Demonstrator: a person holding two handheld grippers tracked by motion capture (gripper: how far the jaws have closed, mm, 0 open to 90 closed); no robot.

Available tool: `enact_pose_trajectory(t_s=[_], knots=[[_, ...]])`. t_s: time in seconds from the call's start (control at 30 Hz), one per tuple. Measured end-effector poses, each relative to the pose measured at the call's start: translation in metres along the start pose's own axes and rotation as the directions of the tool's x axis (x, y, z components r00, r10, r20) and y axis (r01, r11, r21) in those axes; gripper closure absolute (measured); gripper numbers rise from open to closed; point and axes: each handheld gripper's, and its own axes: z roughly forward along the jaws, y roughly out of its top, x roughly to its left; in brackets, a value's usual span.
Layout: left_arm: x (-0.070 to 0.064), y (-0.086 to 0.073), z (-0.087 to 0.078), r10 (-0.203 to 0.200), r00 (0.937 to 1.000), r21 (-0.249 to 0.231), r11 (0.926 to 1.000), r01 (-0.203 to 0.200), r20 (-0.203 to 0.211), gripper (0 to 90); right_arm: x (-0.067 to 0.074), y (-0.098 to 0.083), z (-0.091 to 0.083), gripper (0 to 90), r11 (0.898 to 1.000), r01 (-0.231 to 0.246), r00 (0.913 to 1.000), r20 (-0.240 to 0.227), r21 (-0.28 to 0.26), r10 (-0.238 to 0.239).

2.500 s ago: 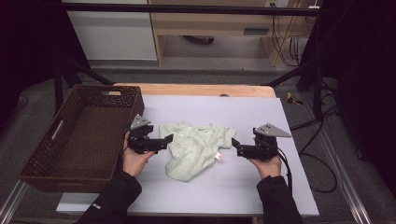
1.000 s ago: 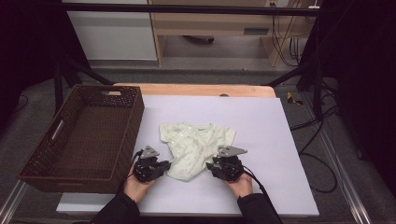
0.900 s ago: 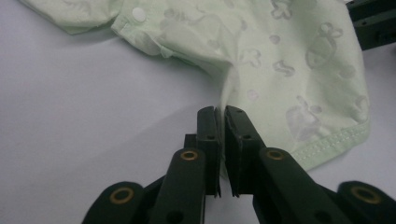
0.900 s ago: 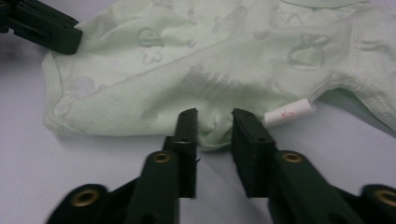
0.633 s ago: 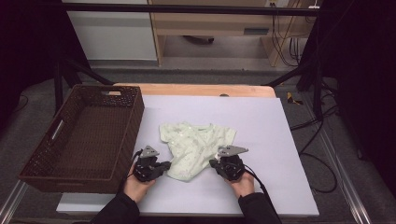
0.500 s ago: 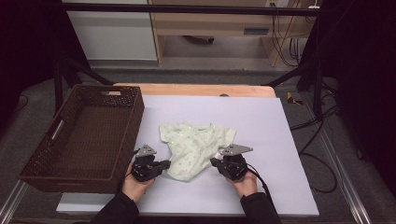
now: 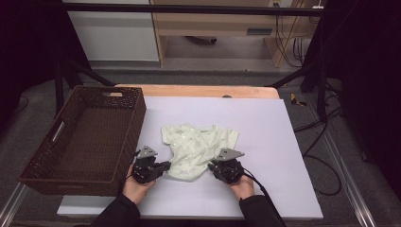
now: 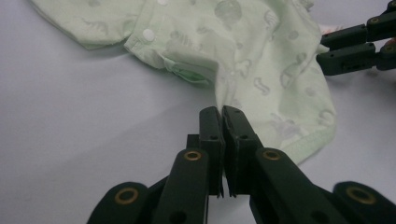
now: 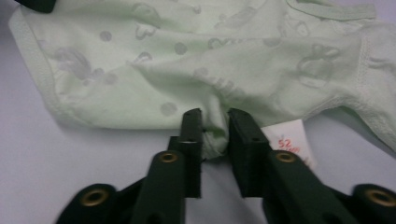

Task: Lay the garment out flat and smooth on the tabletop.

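Item: pale green printed baby garment [image 7: 196, 150], lying crumpled and part spread on the lavender counter [image 7: 265, 127], just right of an empty brown wicker basket [image 7: 85, 137]. A white size label [image 9: 292, 140] shows at its near hem. Left gripper [image 8: 222, 112]: jaws pressed together on a fold of the garment's near left edge, cloth pinched between the pads. Right gripper [image 9: 215, 119]: jaws have just eased apart a little, a bunch of hem fabric still caught between them at the near right edge, beside the label. Progress, as judged: both near corners are taken up, so the grasping step looks done; smoothing or folding the garment is not yet done, and the basket holds nothing, so stowing also appears to be left. Pose: both hands low at the counter's near edge, left hand [image 7: 137, 187] and right hand [image 7: 243, 184] set either side of the garment, grippers pointing inward toward each other and slightly forward.
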Motion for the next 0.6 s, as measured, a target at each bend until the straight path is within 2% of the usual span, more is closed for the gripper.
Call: enact_pose_trajectory(t_s=[0.1,0.17,0.23,0.3,0.4,0.43,0.47,0.5,0.53,0.57,0.6], knots=[[0.001,0.0,-0.001,-0.004,1.0,0.0,1.0,0.004,0.003,86.0,-0.001,0.002,-0.003,85.5,1.0,0.003,1.0,-0.008,0.015,-0.003],[0.001,0.001,-0.002,-0.008,0.9999,-0.005,1.0,0.008,0.006,86.0,-0.001,0.004,-0.008,85.4,1.0,-0.002,0.9997,-0.026,0.006,0.002],[0.002,0.003,-0.007,-0.022,0.9996,-0.02,0.9996,0.023,0.016,85.9,-0.002,0.009,-0.019,84.6,1.0,-0.003,0.9982,-0.059,-0.016,0.002],[0.002,0.005,-0.017,-0.055,0.9968,-0.046,0.9973,0.057,0.059,85.9,-0.004,0.013,-0.032,84.2,0.999,-0.01,0.9967,-0.081,-0.035,0.007],[-0.001,0.004,-0.026,-0.066,0.9944,-0.054,0.9961,0.07,0.083,85.9,-0.012,0.019,-0.052,82.0,0.995,-0.05,0.9937,-0.104,-0.089,0.041],[-0.002,0.004,-0.027,-0.066,0.9943,-0.049,0.9963,0.07,0.084,85.8,-0.015,0.02,-0.056,78.3,0.992,-0.07,0.9926,-0.107,-0.107,0.059],[-0.003,0.003,-0.027,-0.066,0.9947,-0.045,0.9966,0.07,0.078,85.8,-0.017,0.02,-0.059,70.6,0.988,-0.086,0.9928,-0.093,-0.127,0.075],[-0.003,0.003,-0.026,-0.065,0.9952,-0.03,0.9973,0.067,0.073,85.7,-0.018,0.019,-0.059,60.9,0.985,-0.093,0.9946,-0.059,-0.149,0.085],[-0.002,0.002,-0.023,-0.068,0.9953,-0.01,0.9975,0.069,0.069,85.5,-0.019,0.018,-0.059,59.8,0.984,-0.093,0.9957,-0.02,-0.152,0.091],[-0.001,0.001,-0.02,-0.065,0.996,0.001,0.9979,0.065,0.061,85.2,-0.02,0.016,-0.058,59.8,0.985,-0.094,0.9956,-0.016,-0.148,0.093],[0.001,0.0,-0.016,-0.075,0.9953,0.035,0.9967,0.073,0.06,84.7,-0.021,0.015,-0.056,59.7,0.985,-0.097,0.9953,-0.016,-0.145,0.095]])
